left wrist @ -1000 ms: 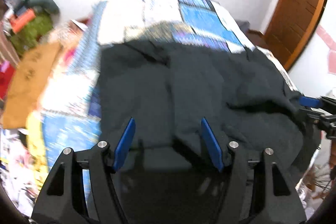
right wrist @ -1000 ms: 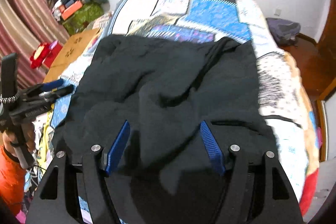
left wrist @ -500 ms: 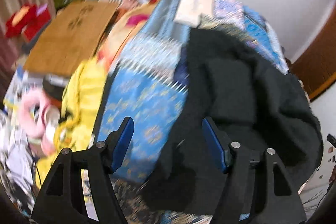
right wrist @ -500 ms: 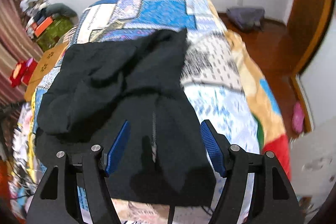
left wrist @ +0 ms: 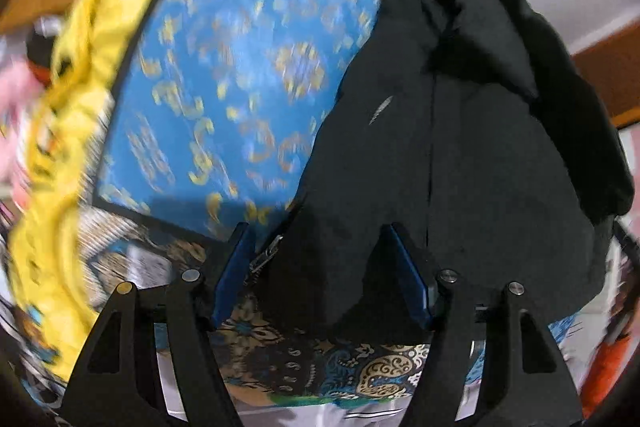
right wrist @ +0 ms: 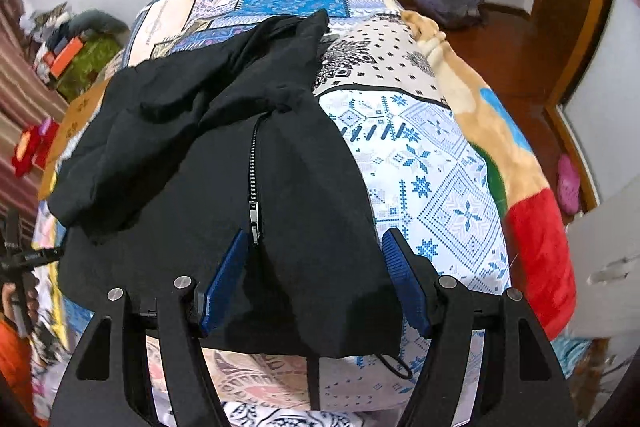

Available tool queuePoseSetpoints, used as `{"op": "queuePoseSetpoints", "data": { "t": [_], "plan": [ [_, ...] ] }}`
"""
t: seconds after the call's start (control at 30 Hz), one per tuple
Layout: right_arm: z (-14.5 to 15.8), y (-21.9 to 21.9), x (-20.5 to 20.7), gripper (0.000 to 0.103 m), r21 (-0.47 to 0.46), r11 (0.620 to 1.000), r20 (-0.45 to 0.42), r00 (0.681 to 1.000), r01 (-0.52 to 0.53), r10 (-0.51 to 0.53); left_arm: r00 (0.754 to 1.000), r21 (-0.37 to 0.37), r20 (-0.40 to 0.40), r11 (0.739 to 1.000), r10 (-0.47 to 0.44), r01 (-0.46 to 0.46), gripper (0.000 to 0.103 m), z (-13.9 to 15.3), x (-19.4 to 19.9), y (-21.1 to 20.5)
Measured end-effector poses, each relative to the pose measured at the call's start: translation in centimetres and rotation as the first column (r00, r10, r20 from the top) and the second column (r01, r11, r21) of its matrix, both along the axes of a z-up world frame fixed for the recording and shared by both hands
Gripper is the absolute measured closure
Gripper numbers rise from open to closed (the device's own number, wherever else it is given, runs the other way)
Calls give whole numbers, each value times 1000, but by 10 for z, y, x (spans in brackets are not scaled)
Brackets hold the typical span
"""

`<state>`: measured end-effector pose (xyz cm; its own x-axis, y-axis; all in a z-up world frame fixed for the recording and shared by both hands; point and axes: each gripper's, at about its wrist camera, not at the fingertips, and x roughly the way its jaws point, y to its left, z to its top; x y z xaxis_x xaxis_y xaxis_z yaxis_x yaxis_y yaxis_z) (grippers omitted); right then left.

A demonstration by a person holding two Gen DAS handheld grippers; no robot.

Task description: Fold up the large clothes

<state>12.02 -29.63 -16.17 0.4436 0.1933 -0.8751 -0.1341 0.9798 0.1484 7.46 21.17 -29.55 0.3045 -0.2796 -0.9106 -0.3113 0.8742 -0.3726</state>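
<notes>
Two grippers: both are hanging over one bed, each pointing steeply down.
Garment: a black zip-front fabric jacket (right wrist: 224, 155) is lying rumpled on the patchwork bedspread of blue, white and beige panels (right wrist: 432, 163), its hem reaching the near edge of the bed.
Zipper: the silver zipper pull (right wrist: 253, 217) is sitting on the jacket front, just beyond the blue pads.
Right gripper (right wrist: 316, 277): its jaws are standing wide, straddling the jacket's lower corner without pressing it.
Left gripper (left wrist: 322, 269): its jaws are standing wide over the jacket's opposite corner; the view is blurred, so contact is probably absent.
</notes>
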Motion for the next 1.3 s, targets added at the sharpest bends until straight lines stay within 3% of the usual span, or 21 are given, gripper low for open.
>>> {"op": "queuePoseSetpoints", "data": {
  "t": [0.13, 0.27, 0.33, 0.43, 0.5, 0.57, 0.8, 0.93, 0.97, 1.2, 1.3],
  "plan": [
    [-5, -3, 1, 36, 20, 1000, -4, 1000, -12, 12, 998, -66, 22, 997, 51, -49, 31, -5, -4, 3],
    [-4, -6, -2, 42, 56, 998, 0, 1000, -8, 8, 999, -36, 32, 999, 28, -27, 33, -1, -10, -4],
    [-3, -3, -6, 48, 40, 999, 9, 1000, -24, 23, 999, 27, 41, 1000, -3, 2, 39, 8, -14, -15],
    [-1, 5, -12, 61, -14, 998, 31, 997, -64, 64, 995, 112, 59, 991, -79, 72, 58, 23, -19, -39],
    [0, 7, -13, 83, -32, 997, 31, 997, -75, 76, 992, 161, 62, 982, -113, 102, 69, 30, -20, -51],
    [5, 5, -12, 88, -23, 996, 34, 996, -87, 88, 988, 201, 71, 972, -135, 119, 77, 38, -20, -63],
    [6, 1, -10, 83, -48, 993, 65, 992, -104, 107, 973, 177, 202, 982, -108, 72, 80, 80, -10, -71],
    [-17, -12, -1, 60, -14, 998, -31, 998, -57, 56, 968, 166, 229, 984, -106, 68, 80, 94, 3, -64],
    [-19, -16, -1, 59, 19, 999, -36, 998, -47, 48, 968, 164, 225, 984, -107, 70, 80, 93, 5, -63],
    [-29, -27, -3, 59, 179, 983, -80, 996, -32, 47, 990, 62, 129, 997, -49, 41, 80, 47, -6, -38],
    [-31, -27, -6, 80, 221, 975, -104, 994, -3, 27, 995, -9, 102, 1000, -11, 12, 73, 30, -10, -27]
  ]
}}
